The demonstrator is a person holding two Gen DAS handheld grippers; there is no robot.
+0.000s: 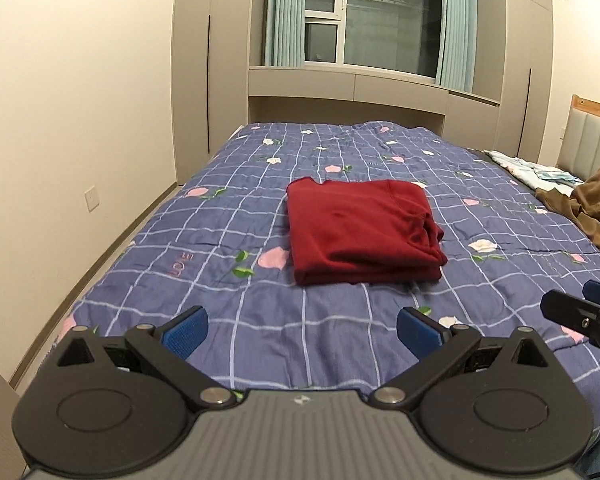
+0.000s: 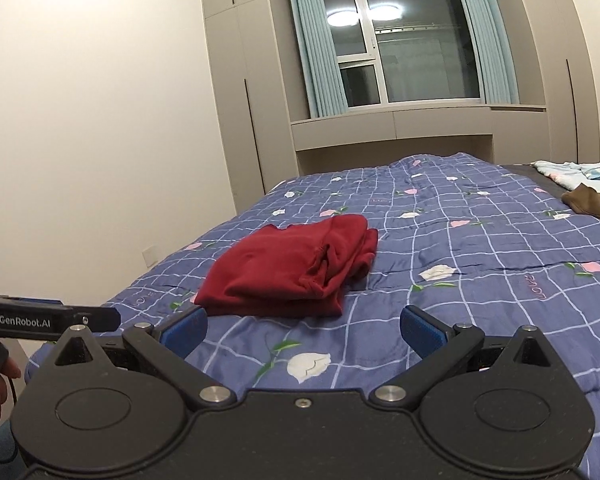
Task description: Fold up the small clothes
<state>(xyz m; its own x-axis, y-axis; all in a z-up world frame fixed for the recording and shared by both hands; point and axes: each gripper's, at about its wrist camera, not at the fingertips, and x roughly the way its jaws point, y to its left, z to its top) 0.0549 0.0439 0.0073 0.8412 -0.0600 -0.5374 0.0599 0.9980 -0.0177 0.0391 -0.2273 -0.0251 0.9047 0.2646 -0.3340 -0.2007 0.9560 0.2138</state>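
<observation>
A dark red garment (image 1: 360, 230) lies folded into a flat rectangle on the blue checked floral quilt (image 1: 260, 300); it also shows in the right wrist view (image 2: 288, 270). My left gripper (image 1: 302, 334) is open and empty, held above the quilt short of the garment's near edge. My right gripper (image 2: 304, 332) is open and empty, just in front of the garment's near edge. The right gripper also shows at the right edge of the left wrist view (image 1: 580, 312); the left gripper shows at the left edge of the right wrist view (image 2: 48, 320).
A brown garment (image 1: 592, 208) and a light blue patterned cloth (image 1: 536, 168) lie at the bed's right side near the headboard (image 1: 596, 140). A wall (image 1: 80, 120) runs along the bed's left side. Cabinets and a window stand beyond the far edge.
</observation>
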